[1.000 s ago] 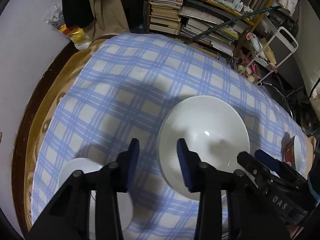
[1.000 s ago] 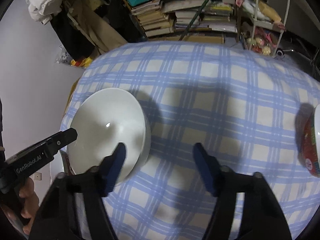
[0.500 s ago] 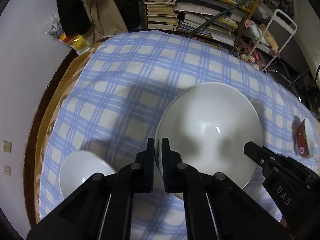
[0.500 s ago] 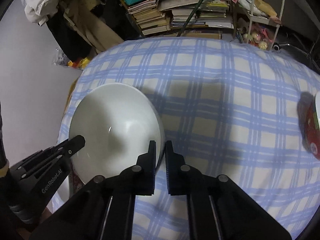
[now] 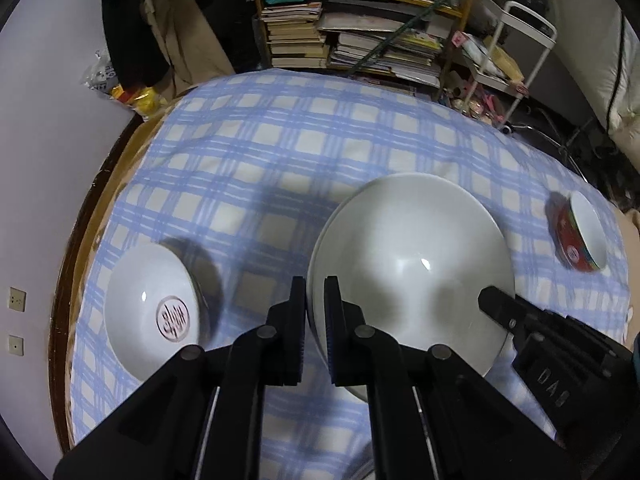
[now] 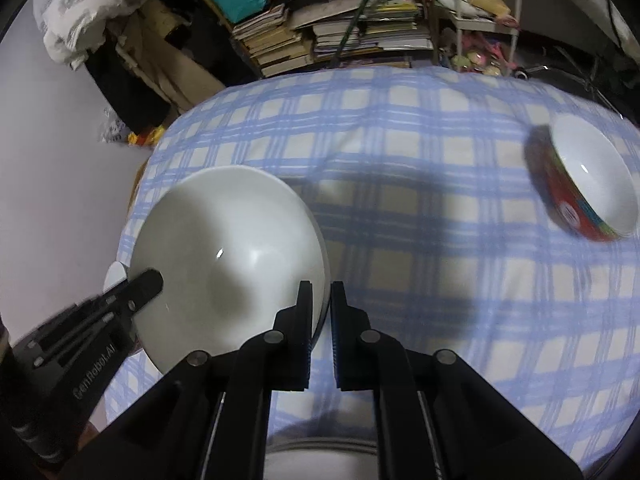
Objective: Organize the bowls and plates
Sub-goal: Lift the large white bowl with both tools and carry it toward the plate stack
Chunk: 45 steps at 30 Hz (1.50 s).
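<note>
Gripping the big white bowl (image 5: 412,264) from both sides, we hold it over the blue checked cloth (image 5: 280,152): our left gripper (image 5: 316,312) has its jaws pinched shut on the rim at the bowl's 8 o'clock edge in the left view, and our right gripper (image 6: 321,312) is clamped the same way on the rim at 4 o'clock in the right view (image 6: 228,256). In each view the other tool shows at the far rim; the one at 4 o'clock in the left view carries the raised letters "DAS" (image 5: 554,384), and the one at 8 o'clock in the right view reads "GenRobot.AI" (image 6: 94,372). At 9 o'clock from the big bowl in the left view sits a plate (image 5: 154,312), apart from it, with a round reddish stamp (image 5: 173,319) in its centre whose characters we cannot read. At 3 o'clock in the left view lies a small bowl (image 5: 580,236), red outside with coloured bands and white inside, well apart; the right view shows it (image 6: 588,180) at 2 o'clock, with a round white label on its side too blurred to read. At 12 o'clock stands a shelf (image 5: 360,40) of stacked books.
</note>
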Each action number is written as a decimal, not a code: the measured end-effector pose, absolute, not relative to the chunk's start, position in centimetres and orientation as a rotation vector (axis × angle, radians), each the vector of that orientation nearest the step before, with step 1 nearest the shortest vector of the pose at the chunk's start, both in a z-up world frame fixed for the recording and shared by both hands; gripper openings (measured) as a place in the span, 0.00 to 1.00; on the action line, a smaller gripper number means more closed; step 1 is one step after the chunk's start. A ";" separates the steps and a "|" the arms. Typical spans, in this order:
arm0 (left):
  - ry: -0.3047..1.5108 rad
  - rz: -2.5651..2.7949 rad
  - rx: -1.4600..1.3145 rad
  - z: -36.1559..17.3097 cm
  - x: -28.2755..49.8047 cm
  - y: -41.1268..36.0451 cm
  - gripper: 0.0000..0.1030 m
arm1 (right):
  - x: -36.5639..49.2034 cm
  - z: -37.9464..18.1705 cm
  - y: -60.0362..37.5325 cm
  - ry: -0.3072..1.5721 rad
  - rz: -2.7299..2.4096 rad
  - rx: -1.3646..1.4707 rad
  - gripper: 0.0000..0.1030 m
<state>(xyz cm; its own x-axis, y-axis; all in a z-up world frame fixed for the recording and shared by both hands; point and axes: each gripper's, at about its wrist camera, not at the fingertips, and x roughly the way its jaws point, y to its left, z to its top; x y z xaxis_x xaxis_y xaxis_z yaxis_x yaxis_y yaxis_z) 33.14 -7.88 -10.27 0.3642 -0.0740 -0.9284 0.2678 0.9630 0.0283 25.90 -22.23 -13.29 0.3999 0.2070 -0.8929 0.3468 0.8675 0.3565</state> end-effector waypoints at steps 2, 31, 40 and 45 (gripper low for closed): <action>1.184 -0.232 0.192 -10.2 32.4 -8.0 0.08 | 25.0 -12.9 -22.9 1.156 -0.094 0.580 0.10; 1.185 -0.215 0.156 -9.6 28.4 -5.3 0.08 | 21.6 -11.8 -21.5 1.139 -0.037 0.628 0.11; 1.188 -0.212 0.142 -10.7 28.5 -4.5 0.08 | 21.8 -13.3 -20.6 1.174 -0.005 0.589 0.11; 1.210 -0.182 0.126 -12.2 28.8 -4.1 0.08 | 21.9 -14.4 -20.1 1.198 0.006 0.575 0.11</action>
<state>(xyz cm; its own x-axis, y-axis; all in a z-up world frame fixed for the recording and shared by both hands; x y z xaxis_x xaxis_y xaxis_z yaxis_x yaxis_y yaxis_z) 28.80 -4.06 -12.19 0.3409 -0.0719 -0.9374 0.2063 0.9785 -0.0001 21.93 -20.11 -14.41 0.3820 0.3013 -0.8737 0.2924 0.8574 0.4235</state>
